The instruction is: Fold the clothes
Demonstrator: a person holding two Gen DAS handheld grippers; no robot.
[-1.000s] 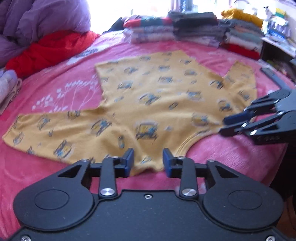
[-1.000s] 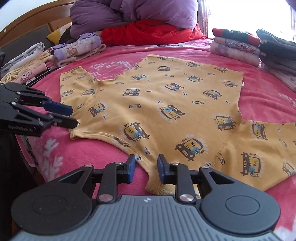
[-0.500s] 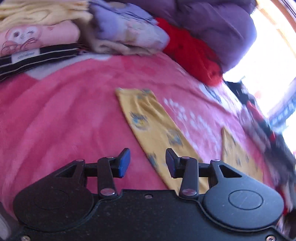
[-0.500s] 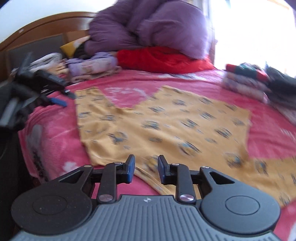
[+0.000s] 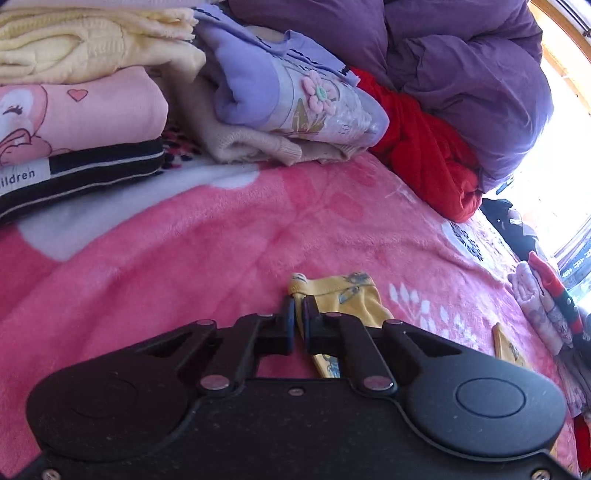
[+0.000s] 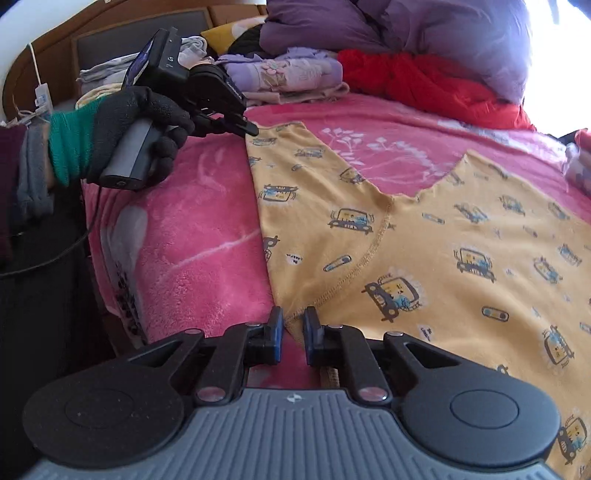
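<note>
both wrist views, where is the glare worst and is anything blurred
Left wrist view: the window at the right edge is blown out white; the yellow printed shirt sleeve in the left gripper stays sharp. Right wrist view: the top right corner washes out beyond the purple duvet; fisheye bends the edges, with no motion blur.

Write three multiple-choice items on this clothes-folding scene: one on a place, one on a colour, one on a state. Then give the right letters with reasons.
1. Where on the yellow shirt is the left gripper?
A. the cuff end of a sleeve
B. the bottom hem
C. the collar

2. What colour is the blanket under the shirt?
A. green
B. pink
C. white

3. How do the right gripper fingers stand?
A. clamped on a towel
B. holding a hanger
C. slightly apart at the shirt's edge

Answers:
1 A, both views show its fingers at the sleeve's end.
2 B, pink fleece surrounds the shirt.
3 C, a gap shows between them, with the stitched edge there.
</note>
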